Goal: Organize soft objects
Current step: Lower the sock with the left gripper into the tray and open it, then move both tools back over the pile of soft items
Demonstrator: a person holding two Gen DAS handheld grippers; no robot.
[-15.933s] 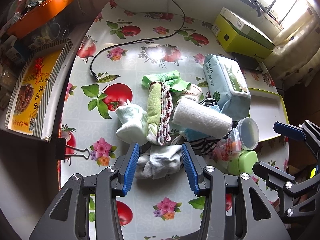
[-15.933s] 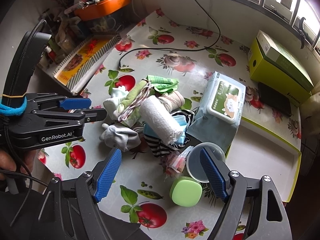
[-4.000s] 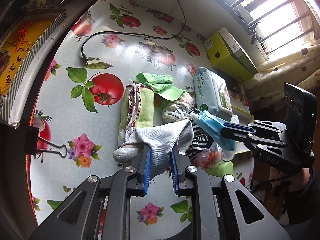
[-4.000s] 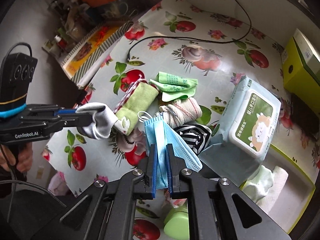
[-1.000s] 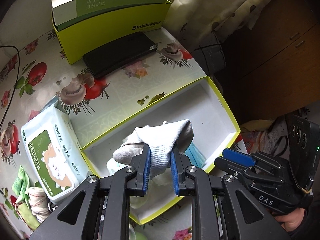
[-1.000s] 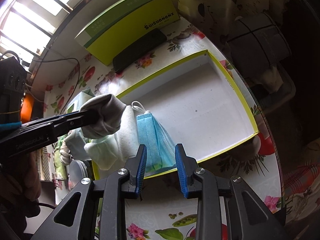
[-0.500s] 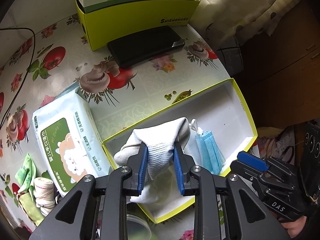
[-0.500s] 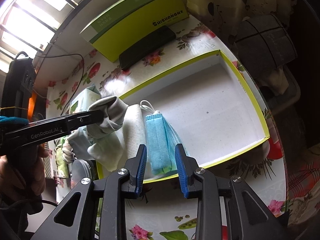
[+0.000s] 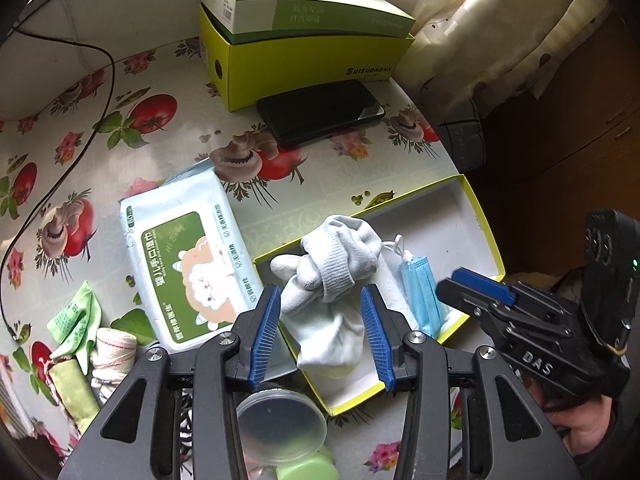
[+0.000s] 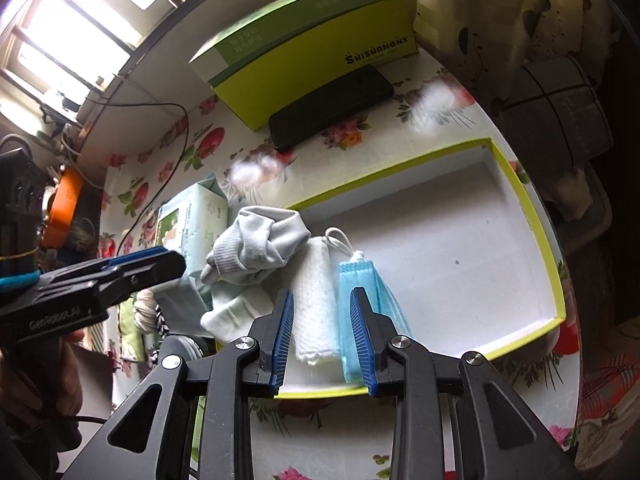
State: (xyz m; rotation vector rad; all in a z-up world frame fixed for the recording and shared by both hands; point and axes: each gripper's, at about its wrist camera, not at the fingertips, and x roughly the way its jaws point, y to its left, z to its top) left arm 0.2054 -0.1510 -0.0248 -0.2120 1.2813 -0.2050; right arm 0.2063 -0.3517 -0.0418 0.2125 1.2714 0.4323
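Left gripper [image 9: 320, 334] spread wide, gripping nothing. Grey rolled cotton sock [image 9: 340, 258] lies just beyond its fingertips at left end of shallow yellow-rimmed white cardboard tray [image 9: 482, 224], atop pale sock, long axis left-right. Right gripper [image 10: 322, 330] parted, empty, nearer folded blue face mask [image 10: 360, 280].

A home: fruit-print tablecloth [image 9: 120, 128], curtain [image 9: 500, 32], barred window [image 10: 80, 28].

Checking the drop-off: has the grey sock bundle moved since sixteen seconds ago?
Yes. The grey sock bundle went from the table pile into the yellow-rimmed tray, right of the wipes pack; left gripper jaws open.
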